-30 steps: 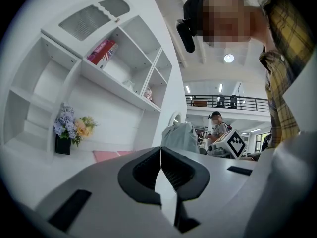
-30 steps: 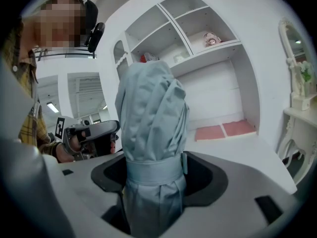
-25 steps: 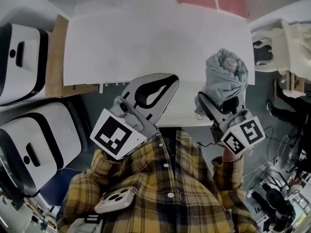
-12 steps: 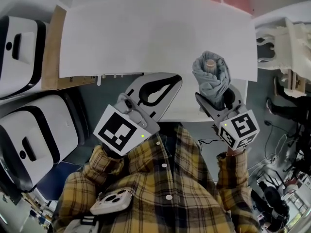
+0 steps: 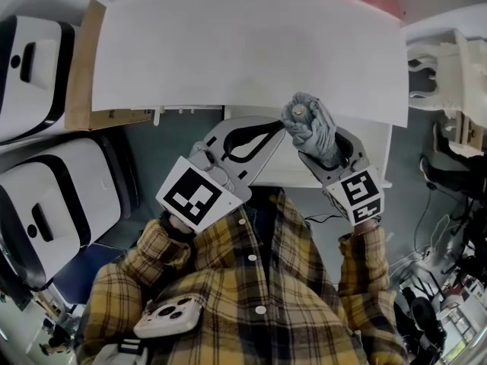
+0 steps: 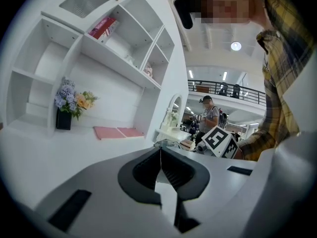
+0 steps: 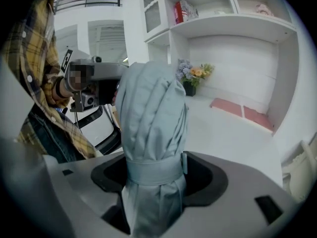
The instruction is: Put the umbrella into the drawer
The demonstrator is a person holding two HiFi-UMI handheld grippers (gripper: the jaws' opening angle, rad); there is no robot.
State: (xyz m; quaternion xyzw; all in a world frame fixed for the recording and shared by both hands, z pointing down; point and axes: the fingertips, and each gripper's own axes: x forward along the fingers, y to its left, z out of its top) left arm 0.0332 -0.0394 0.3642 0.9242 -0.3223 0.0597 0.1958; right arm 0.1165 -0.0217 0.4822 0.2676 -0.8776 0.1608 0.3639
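Pale-blue umbrella (image 7: 151,128) clamped by right gripper (image 7: 154,178); strap (image 7: 148,170) visible only in its view.

No legible text; perhaps print on the red box (image 7: 185,10), unreadable.

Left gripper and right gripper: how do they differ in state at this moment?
The left gripper has its jaws together on nothing; the right gripper is shut around the folded grey umbrella. In the head view the left gripper slants rightward, the right gripper leftward. Both carry a marker cube.
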